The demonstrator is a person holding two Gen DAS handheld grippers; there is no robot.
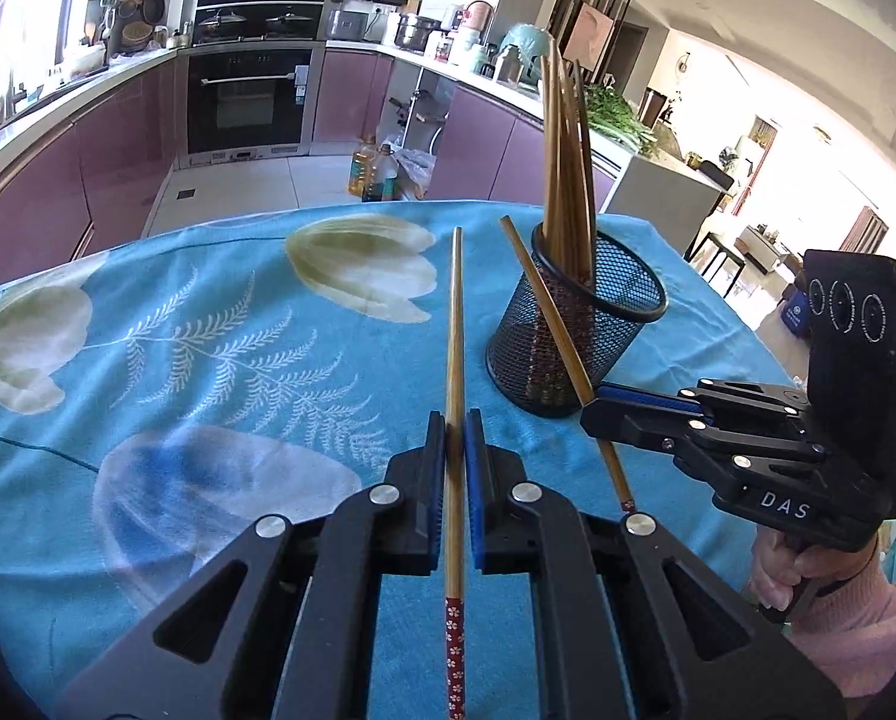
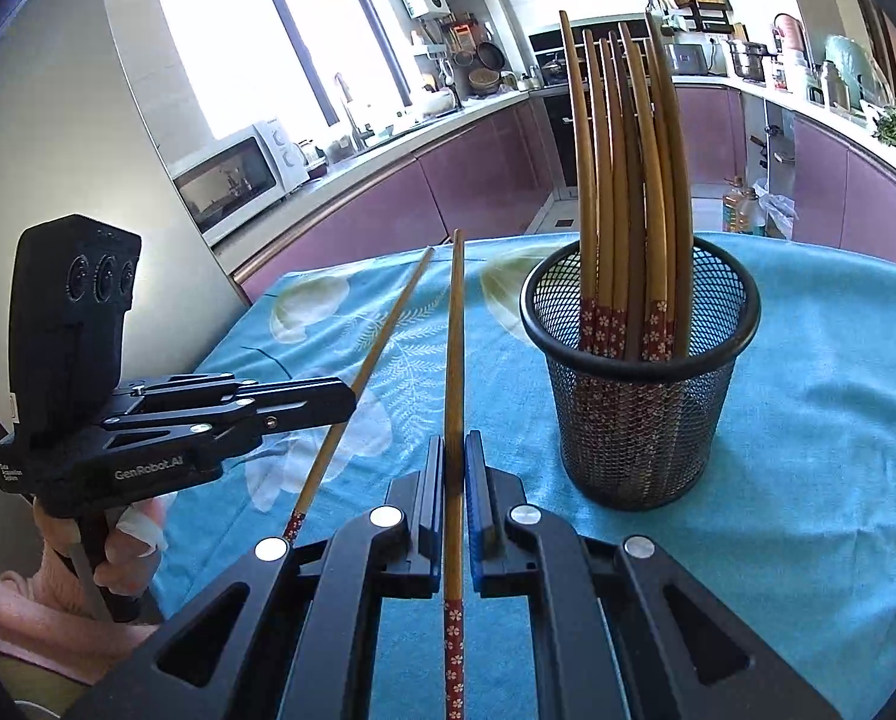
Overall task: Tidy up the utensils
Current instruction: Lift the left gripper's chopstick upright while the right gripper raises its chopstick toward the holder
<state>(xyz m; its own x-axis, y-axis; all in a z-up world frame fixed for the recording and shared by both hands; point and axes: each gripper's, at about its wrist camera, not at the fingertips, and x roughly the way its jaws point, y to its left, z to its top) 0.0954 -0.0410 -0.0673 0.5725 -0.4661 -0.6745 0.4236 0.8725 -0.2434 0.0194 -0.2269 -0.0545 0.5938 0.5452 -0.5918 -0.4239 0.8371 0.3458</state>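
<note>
In the left wrist view my left gripper (image 1: 455, 423) is shut on a brown chopstick (image 1: 456, 312) with a red flowered end, held above the cloth and pointing away from me. To its right, my right gripper (image 1: 592, 414) is shut on a second chopstick (image 1: 544, 306) that slants in front of the black mesh holder (image 1: 622, 300). Several chopsticks (image 1: 562, 168) stand upright in that holder. The right wrist view shows my right gripper (image 2: 455, 447) clamping its chopstick (image 2: 455, 348), the left gripper (image 2: 349, 402) with its chopstick (image 2: 382, 336), and the holder (image 2: 640, 420) just right of them.
The table carries a blue flowered cloth (image 1: 208, 330). A hand in a pink sleeve (image 1: 838, 612) grips the right tool. Beyond the far edge are purple kitchen cabinets, an oven (image 1: 247, 99), oil bottles (image 1: 376, 171) on the floor and a microwave (image 2: 232, 174).
</note>
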